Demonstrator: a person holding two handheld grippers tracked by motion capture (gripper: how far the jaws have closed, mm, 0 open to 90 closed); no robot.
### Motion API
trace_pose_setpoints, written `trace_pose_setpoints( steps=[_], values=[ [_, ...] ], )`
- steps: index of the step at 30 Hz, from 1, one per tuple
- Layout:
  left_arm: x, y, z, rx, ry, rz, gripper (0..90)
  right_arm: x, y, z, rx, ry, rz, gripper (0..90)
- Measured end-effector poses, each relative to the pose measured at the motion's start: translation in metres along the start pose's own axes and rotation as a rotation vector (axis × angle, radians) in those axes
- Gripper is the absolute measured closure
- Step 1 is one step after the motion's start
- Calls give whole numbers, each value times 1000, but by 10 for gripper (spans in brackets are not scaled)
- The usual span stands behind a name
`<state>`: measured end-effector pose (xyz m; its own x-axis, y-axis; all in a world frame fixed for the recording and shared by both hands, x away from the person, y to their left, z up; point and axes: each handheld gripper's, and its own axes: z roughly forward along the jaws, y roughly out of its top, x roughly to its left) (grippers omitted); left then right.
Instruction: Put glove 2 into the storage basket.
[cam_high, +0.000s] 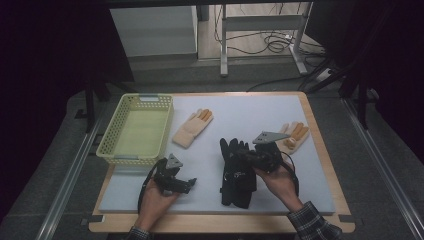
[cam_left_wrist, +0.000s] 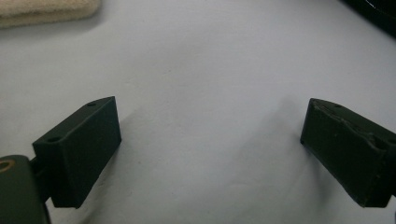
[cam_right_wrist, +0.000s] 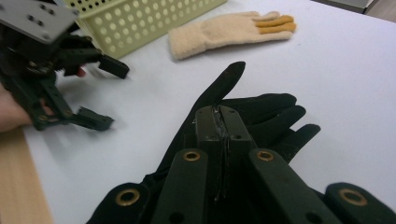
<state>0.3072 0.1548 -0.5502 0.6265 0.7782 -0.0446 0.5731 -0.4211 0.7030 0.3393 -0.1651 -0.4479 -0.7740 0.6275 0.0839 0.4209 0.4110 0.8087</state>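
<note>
two grippers over a white mat (cam_high: 260, 107) on a wooden table (cam_high: 320, 145). lying flat near the mat's front middle, fingers pointing away from the person: a black glove (cam_high: 235, 172), possibly a stacked pair, cannot tell which. directly over it, in the right hand (cam_high: 275, 176), the right gripper (cam_high: 250, 156), grey three-cornered plate on top; jaws pressed together in the right gripper view, no gap between them, hovering over or touching the glove's palm (cam_right_wrist: 261, 112). whether any fabric sits pinched between them: cannot tell.

to the left of the glove, apart from it, held in the left hand (cam_high: 156, 202): the left gripper (cam_high: 184, 184), jaws spread wide, nothing between them but bare mat (cam_left_wrist: 210, 93) in the left gripper view. seen also from the right gripper view (cam_right_wrist: 109, 95), jaws well parted.

farther back, a cream glove with orange fingers (cam_high: 192, 127) just right of a yellow-green basket (cam_high: 107, 145) at the mat's left edge; its cuff at the top left corner of the left gripper view (cam_left_wrist: 46, 11). at the right, just behind the right gripper, a second cream glove (cam_high: 296, 135), partly hidden by the plate.
</note>
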Motion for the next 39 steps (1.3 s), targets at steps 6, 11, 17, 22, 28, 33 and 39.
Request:
trace_pose_setpoints(
  steps=[6,11,17,22,28,33,39],
  values=[
    [0,0,0,0,-1,2,51,21,-16,-5,-56,-44,76,876],
    [0,0,0,2,0,3,51,20,-35,8,-48,-108,96,848],
    [0,0,0,3,-1,3,51,6,-44,11,11,-77,63,631],
    [0,0,0,1,0,1,51,4,-32,12,75,-29,-48,575],
    [0,0,0,3,0,4,51,2,-42,51,236,-36,-129,739],
    [0,0,0,1,1,1,51,7,-37,47,210,-55,-65,874],
    [0,0,0,1,1,1,51,15,-26,25,62,-41,56,874]
  ],
)
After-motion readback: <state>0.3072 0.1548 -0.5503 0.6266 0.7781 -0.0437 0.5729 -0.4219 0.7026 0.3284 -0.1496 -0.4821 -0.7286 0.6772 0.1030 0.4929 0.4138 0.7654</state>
